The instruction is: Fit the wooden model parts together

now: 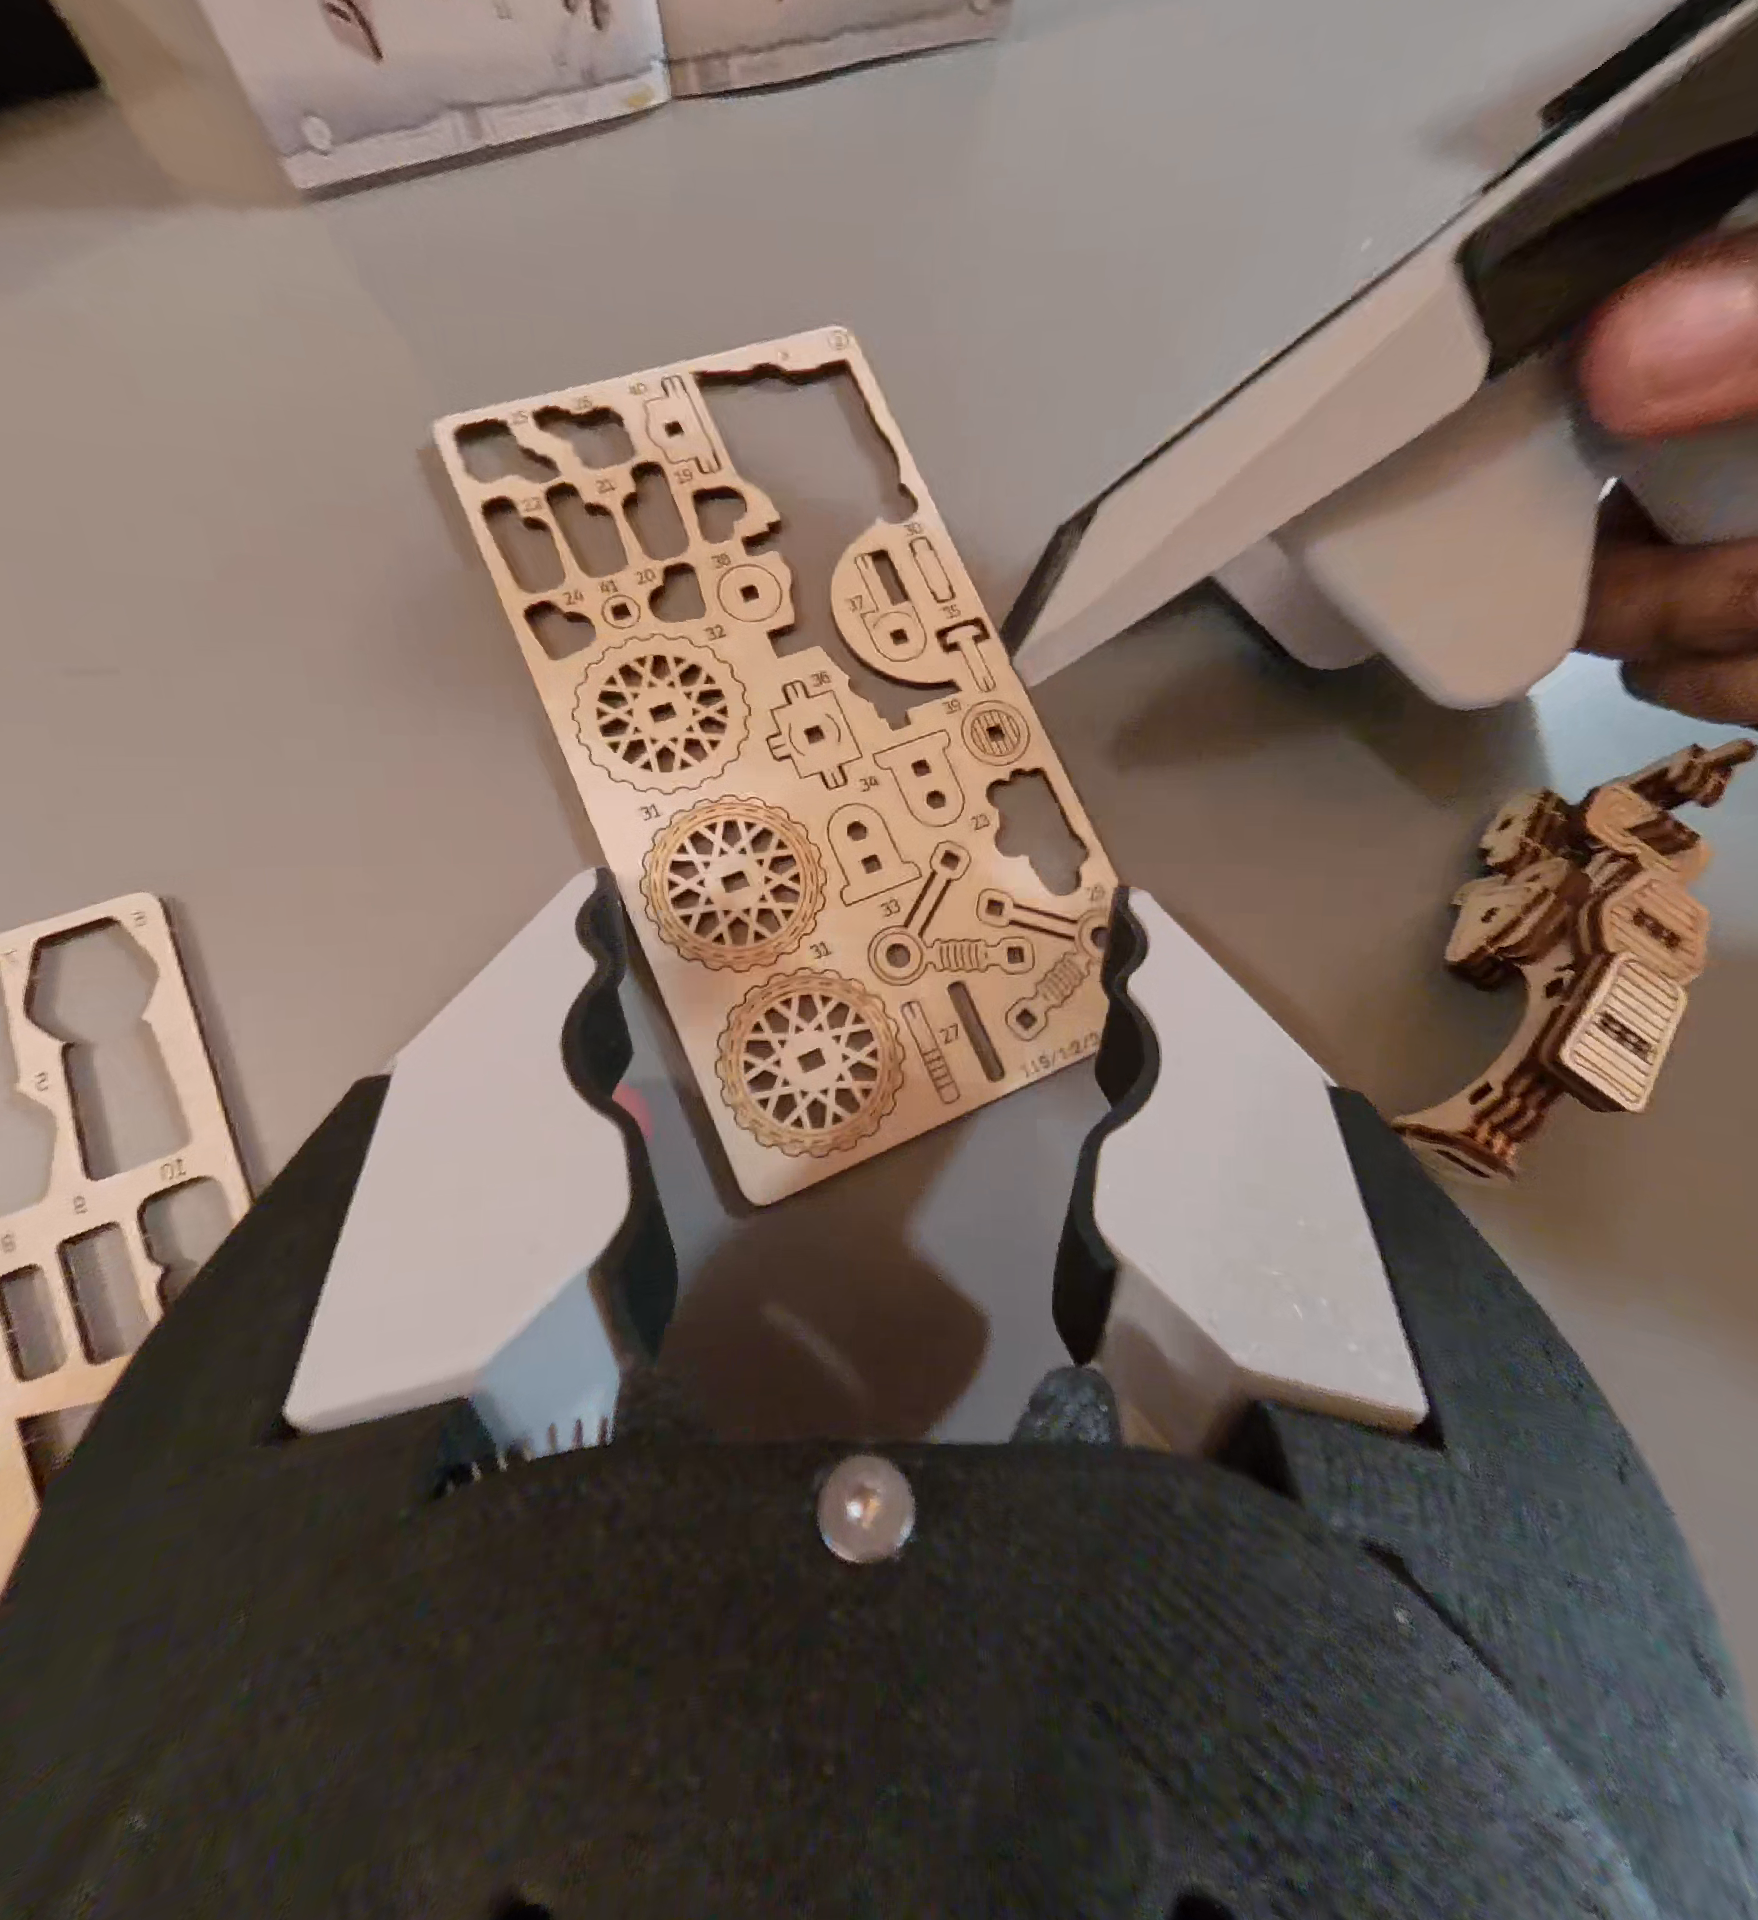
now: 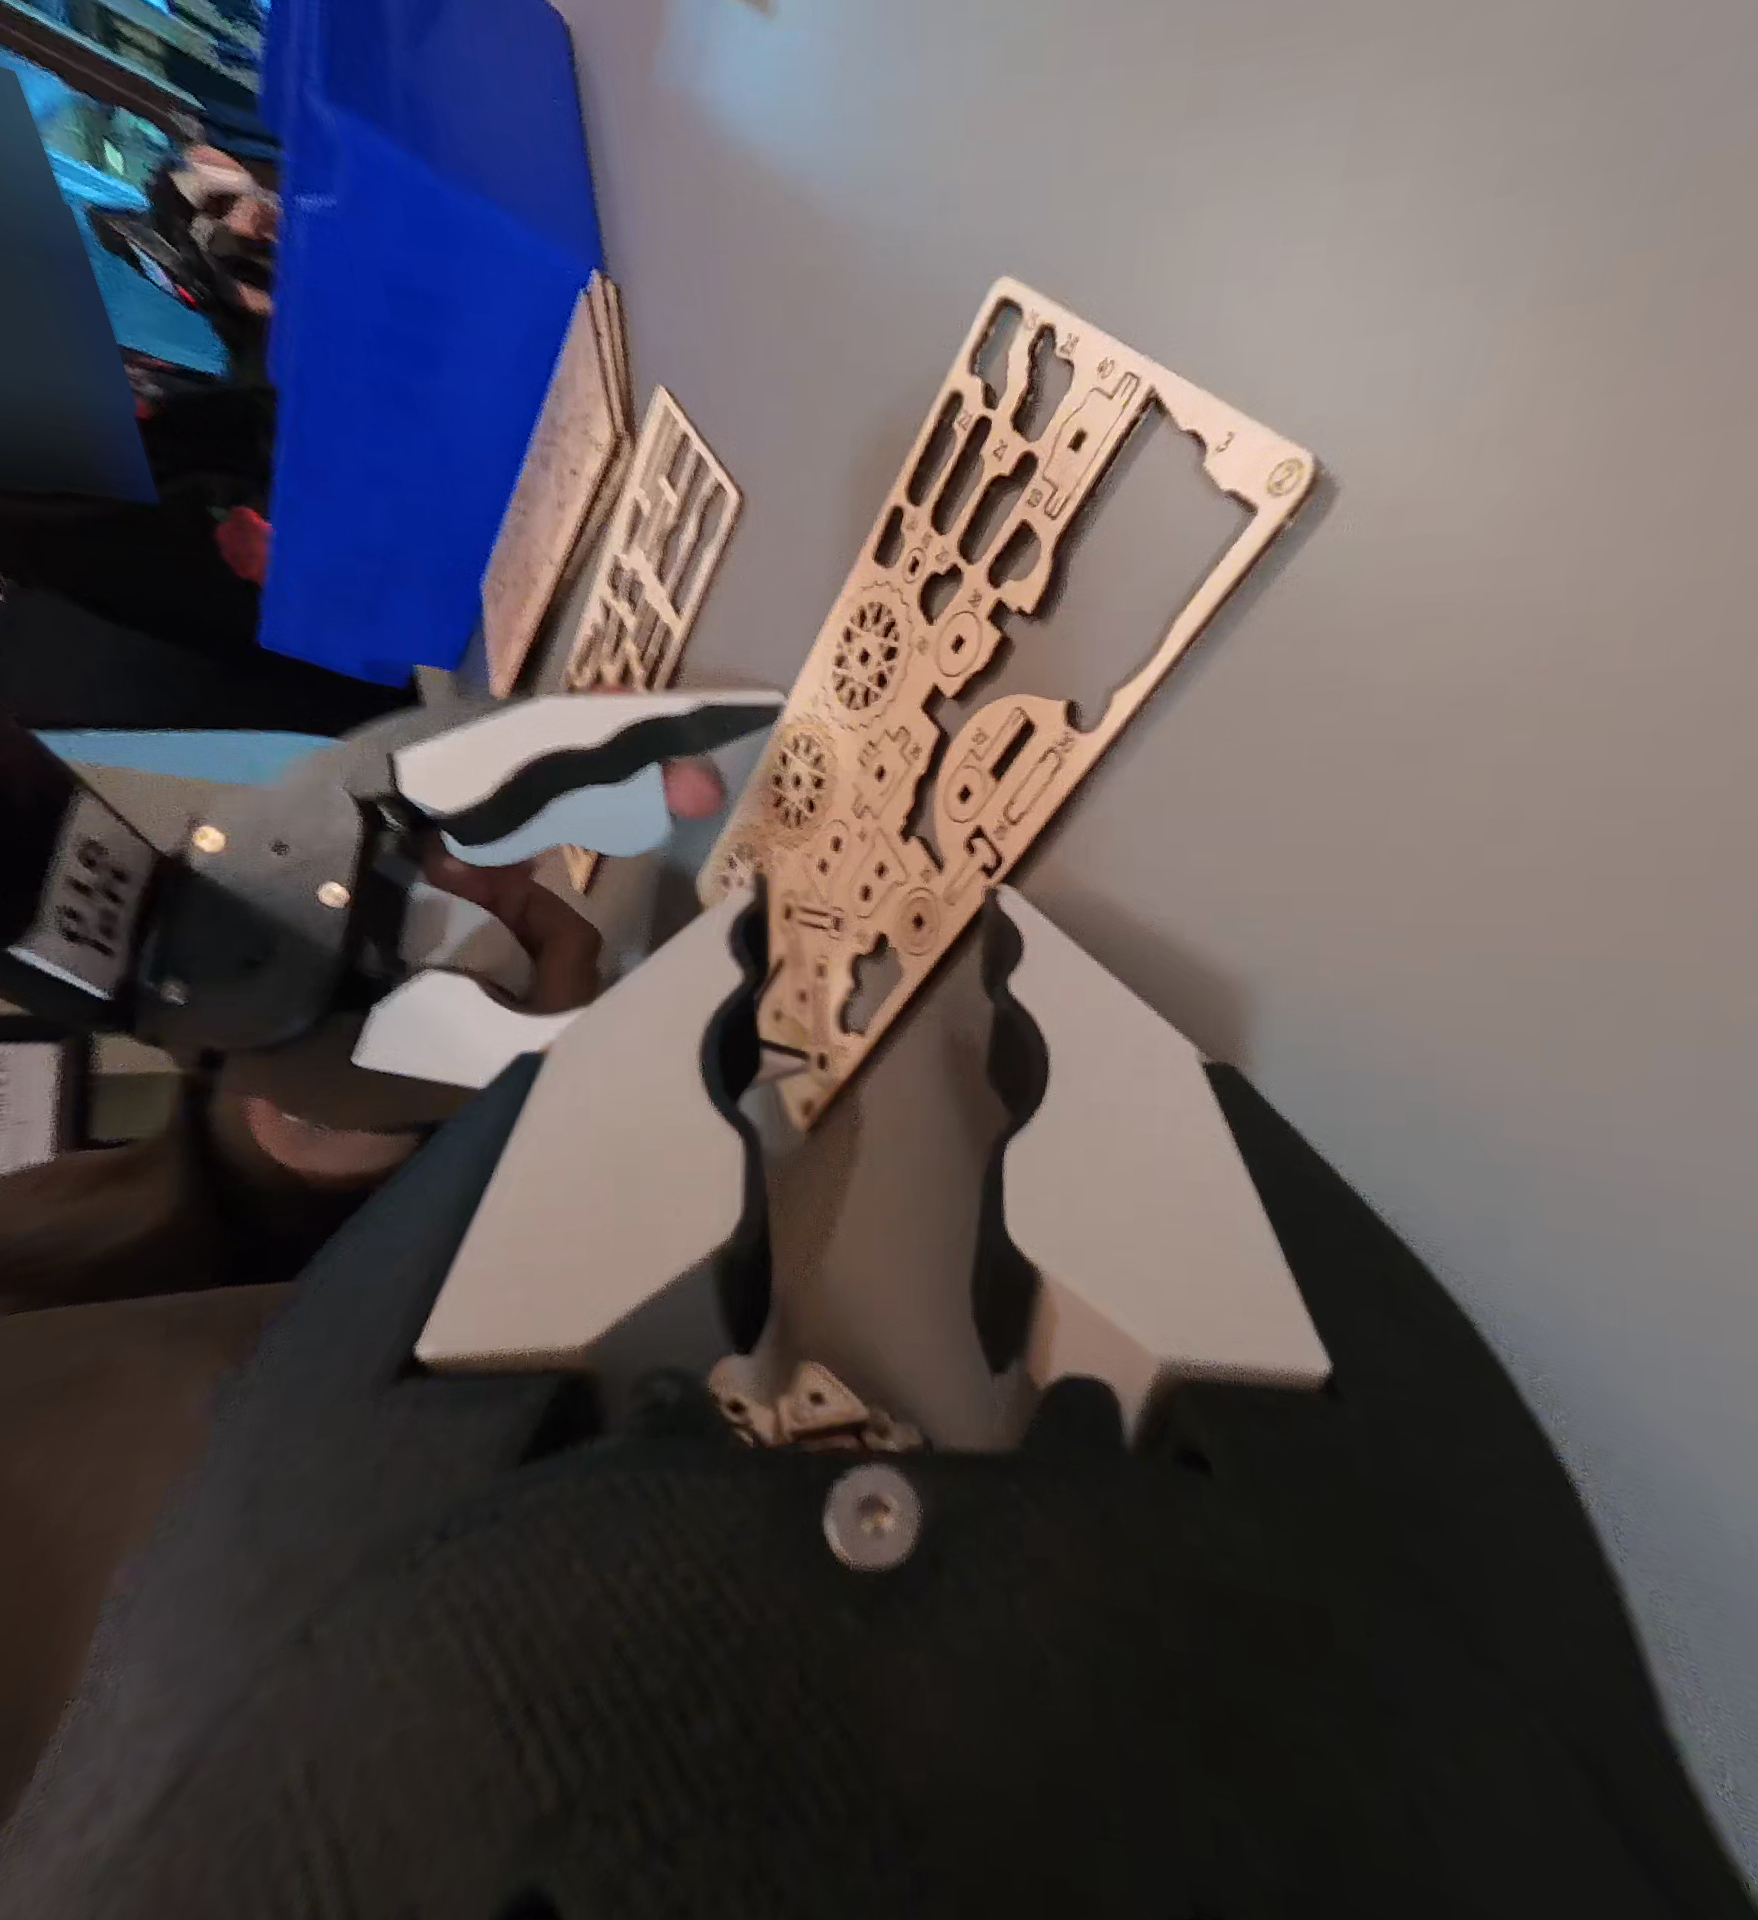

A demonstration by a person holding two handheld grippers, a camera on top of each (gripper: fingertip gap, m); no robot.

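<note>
A laser-cut wooden sheet [image 1: 781,769] with spoked wheels, links and several empty cut-outs lies flat on the grey table. My left gripper [image 1: 859,914] is open and empty, with its fingers on either side of the sheet's near end. A partly built wooden model [image 1: 1581,956] lies to the right of it. The right gripper's finger [image 1: 1218,468], held by a hand, hovers by the sheet's right edge. In the right wrist view my right gripper [image 2: 875,914] is open and empty, with a corner of the sheet [image 2: 1010,644] between its fingertips. The left gripper's finger [image 2: 563,738] shows at left.
A mostly emptied wooden sheet [image 1: 54,1143] lies at the left. More sheets [image 2: 646,540] and a stack of boards [image 2: 563,468] lie farther off beside a blue panel [image 2: 407,312]. Printed paper sheets [image 1: 459,94] lie at the table's far edge. The tips of one gripper are about 5 cm away from the tips of the other. The blue panel [image 2: 407,312] lies some 30 cm from my left tips, 35 cm from my right tips.
</note>
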